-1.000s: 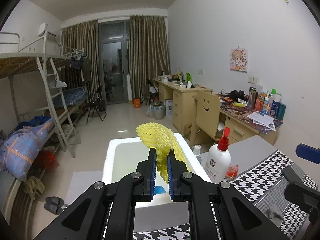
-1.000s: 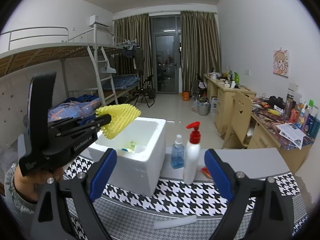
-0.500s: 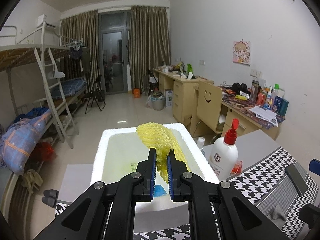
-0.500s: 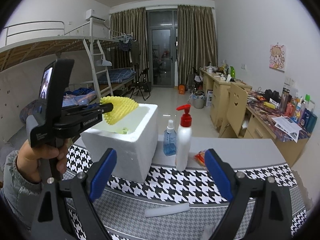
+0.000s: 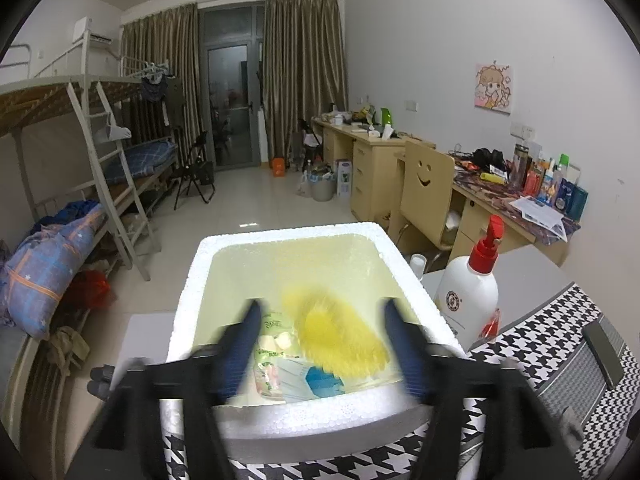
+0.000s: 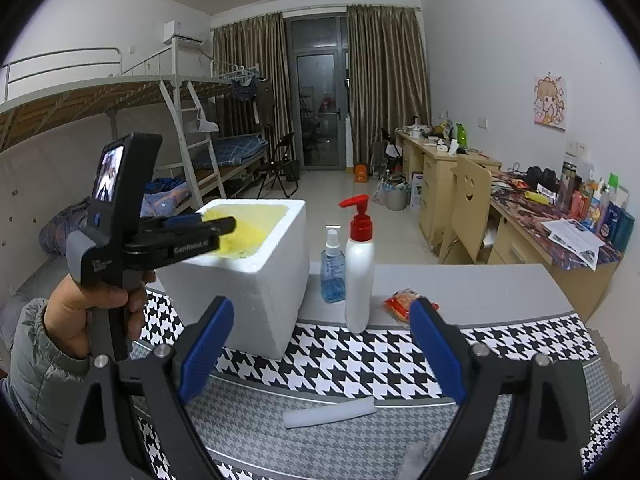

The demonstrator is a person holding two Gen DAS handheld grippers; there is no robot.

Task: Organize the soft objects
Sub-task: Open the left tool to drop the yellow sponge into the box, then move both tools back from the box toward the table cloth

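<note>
A white foam box [image 5: 280,420] [image 6: 272,280] stands on the houndstooth table. My left gripper [image 5: 324,344] is open above the box, its fingers motion-blurred. The yellow foam net [image 5: 340,336] is loose between the spread jaws and blurred, inside the box over a snack packet [image 5: 272,336] and a blue packet [image 5: 320,380]. In the right wrist view the left gripper [image 6: 224,224] sits over the box's rim with the yellow net [image 6: 244,232] just inside. My right gripper [image 6: 320,344] is open and empty, above the table's front. A white foam tube [image 6: 328,414] lies on the grey mat.
A white pump bottle with a red top [image 6: 359,272] [image 5: 470,284], a blue sanitizer bottle [image 6: 333,268] and a red snack packet [image 6: 400,304] stand right of the box. A dark phone [image 5: 604,354] lies at the right. Desks and a chair line the right wall.
My left gripper has opened and let go of the yellow foam net, which has dropped down into the foam box. The right gripper has stayed open and shifted a little.
</note>
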